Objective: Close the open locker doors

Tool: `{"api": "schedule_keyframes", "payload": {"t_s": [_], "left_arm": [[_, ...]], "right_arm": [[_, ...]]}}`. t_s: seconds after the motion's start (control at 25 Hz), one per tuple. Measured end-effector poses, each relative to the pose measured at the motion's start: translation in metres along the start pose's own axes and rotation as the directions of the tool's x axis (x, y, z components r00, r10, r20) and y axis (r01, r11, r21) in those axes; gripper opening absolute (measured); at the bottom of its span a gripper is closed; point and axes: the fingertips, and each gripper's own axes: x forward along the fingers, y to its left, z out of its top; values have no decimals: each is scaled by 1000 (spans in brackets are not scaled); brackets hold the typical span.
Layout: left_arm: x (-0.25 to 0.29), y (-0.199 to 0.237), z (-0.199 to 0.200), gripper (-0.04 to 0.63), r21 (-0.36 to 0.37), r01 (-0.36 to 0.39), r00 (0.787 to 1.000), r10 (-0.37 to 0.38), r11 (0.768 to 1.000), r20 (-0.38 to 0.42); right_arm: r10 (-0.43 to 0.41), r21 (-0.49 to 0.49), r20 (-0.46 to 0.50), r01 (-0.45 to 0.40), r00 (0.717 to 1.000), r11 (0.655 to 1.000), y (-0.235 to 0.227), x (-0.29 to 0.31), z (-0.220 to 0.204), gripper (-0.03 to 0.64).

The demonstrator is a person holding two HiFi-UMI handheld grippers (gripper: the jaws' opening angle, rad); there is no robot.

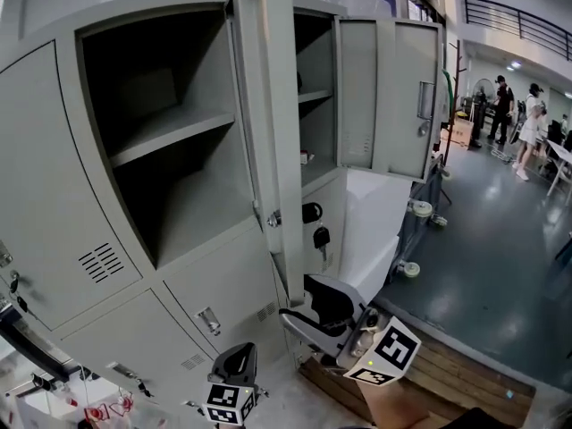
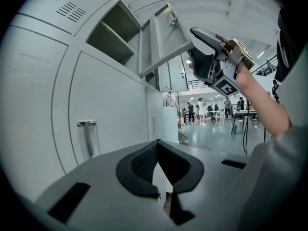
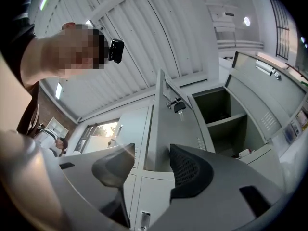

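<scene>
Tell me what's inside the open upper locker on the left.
Inside the locker: one bare shelf, with nothing visible beneath it. The shadowed top corner and the left inner wall can't be seen.

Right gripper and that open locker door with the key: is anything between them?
No. In the right gripper view the right gripper holds its jaws apart and the open locker door rises ahead of them, with only air between.

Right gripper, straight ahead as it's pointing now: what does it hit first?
Most likely the open locker door with the key in it, framed between the right gripper's open jaws; depth is unclear.
</scene>
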Motion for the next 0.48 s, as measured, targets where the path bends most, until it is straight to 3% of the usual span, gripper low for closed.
{"api": "schedule_keyframes", "payload": {"t_s": [0.32,0.48], "left_arm": [[-46,51,-23,17,-31,-32,999,32,999,11],[-64,70,-39,17,-5,-34,999,34,999,-9]], "right_arm": [[39,-14,-22,-39,999,999,35,59,-39,238],[53,-6,-22,-53,998,999,42,91,-54,238]]}}
